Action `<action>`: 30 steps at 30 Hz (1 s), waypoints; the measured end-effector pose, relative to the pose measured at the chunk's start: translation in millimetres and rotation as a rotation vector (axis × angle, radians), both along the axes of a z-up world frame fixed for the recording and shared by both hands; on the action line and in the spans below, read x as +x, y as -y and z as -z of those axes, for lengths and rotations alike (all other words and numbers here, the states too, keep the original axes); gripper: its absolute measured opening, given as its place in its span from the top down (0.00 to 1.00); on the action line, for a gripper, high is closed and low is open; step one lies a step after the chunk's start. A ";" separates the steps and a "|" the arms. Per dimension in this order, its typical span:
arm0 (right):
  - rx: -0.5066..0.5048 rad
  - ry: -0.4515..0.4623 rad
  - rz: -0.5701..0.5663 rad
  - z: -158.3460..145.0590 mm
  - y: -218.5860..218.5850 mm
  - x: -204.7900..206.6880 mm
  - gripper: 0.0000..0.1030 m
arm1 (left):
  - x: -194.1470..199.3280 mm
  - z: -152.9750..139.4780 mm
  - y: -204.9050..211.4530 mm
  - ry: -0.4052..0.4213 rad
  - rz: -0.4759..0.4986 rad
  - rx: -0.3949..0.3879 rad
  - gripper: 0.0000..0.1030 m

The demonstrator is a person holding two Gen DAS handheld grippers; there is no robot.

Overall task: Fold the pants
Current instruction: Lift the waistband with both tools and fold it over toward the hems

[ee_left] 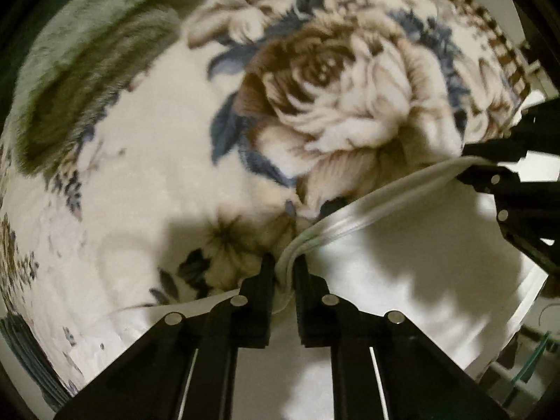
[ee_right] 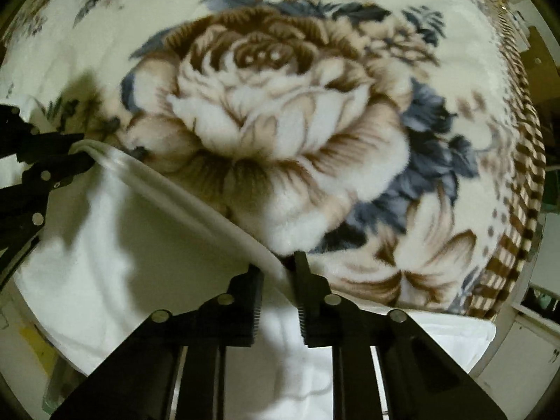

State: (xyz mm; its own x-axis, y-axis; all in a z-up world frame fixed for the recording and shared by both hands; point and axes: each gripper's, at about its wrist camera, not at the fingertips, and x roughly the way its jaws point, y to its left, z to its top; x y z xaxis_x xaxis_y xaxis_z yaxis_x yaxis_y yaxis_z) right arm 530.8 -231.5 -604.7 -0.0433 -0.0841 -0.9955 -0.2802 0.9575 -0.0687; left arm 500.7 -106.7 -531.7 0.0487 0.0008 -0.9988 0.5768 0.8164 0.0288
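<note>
White cloth, soft and matte: the pants [ee_left: 402, 262] hang between my two grippers above a floral blanket [ee_left: 157, 140]. I see a thick layered hem or band edge running as a taut ridge from one gripper to the other; that edge is the long axis I can read. In the left wrist view it runs from my left gripper [ee_left: 284, 269] at bottom centre up and rightward to the right gripper [ee_left: 490, 168] at the frame's right edge. In the right wrist view the same edge runs from the right gripper [ee_right: 280, 269] up and leftward to the left gripper [ee_right: 77, 154].

Left jaws: pressed onto the bunched edge, several layers of fabric squeezed between them. Right jaws: pinching the edge too, with the cloth passing between the fingertips.

Below the held edge the pants fall away toward the cameras as a broad smooth sheet, with gripper shadows across it. I count at least three stacked folds of fabric at the left pinch. I cannot tell which end is the waist or where the legs lie.

The blanket is cream plush with a big brown rose, blue-grey leaves and a brown checked border at the right. A grey-green cloth [ee_left: 87, 70], blurred, lies at the upper left of the left view.
</note>
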 end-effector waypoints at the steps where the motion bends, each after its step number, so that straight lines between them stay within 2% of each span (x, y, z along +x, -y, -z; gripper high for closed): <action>1: 0.004 0.011 0.010 -6.5 2.3 -2.3 0.86 | -2.4 -6.4 -0.6 0.004 -0.006 -0.006 0.93; 6: 0.012 0.062 0.037 -45.1 6.7 -24.0 0.87 | -20.4 -38.4 -4.4 0.059 -0.045 -0.040 0.94; 10: 0.014 0.106 0.036 -72.2 9.2 -45.8 0.87 | -52.3 -67.6 -14.6 0.096 -0.090 -0.061 0.94; 11: 0.017 0.117 0.035 -78.2 9.3 -52.2 0.87 | -62.5 -68.1 -10.3 0.110 -0.105 -0.068 0.94; 13: 0.028 0.141 0.035 -70.7 1.8 -66.3 0.87 | -78.8 -70.7 -19.3 0.127 -0.139 -0.084 0.94; 20: 0.046 0.209 -0.043 -95.4 -29.4 -175.2 0.87 | -163.1 -65.6 -30.6 0.139 -0.295 -0.119 0.94; 25: 0.047 0.187 -0.118 -83.4 -41.8 -259.5 0.87 | -239.0 -58.9 -41.8 0.089 -0.395 -0.118 0.94; 27: 0.060 0.148 -0.131 -67.1 -41.5 -293.2 0.87 | -262.0 -45.1 -43.5 0.050 -0.428 -0.108 0.94; 30: 0.055 0.104 -0.157 -39.2 -44.4 -333.2 0.87 | -291.2 -8.0 -44.2 -0.011 -0.466 -0.071 0.94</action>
State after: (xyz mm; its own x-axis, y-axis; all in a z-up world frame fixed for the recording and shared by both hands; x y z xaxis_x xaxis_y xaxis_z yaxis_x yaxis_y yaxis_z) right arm 197.6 -187.1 -565.5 0.0696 -0.0274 -0.9972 -0.4203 0.9058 -0.0542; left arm 209.5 -62.5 -523.6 0.0488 -0.0478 -0.9977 0.1481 0.9882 -0.0401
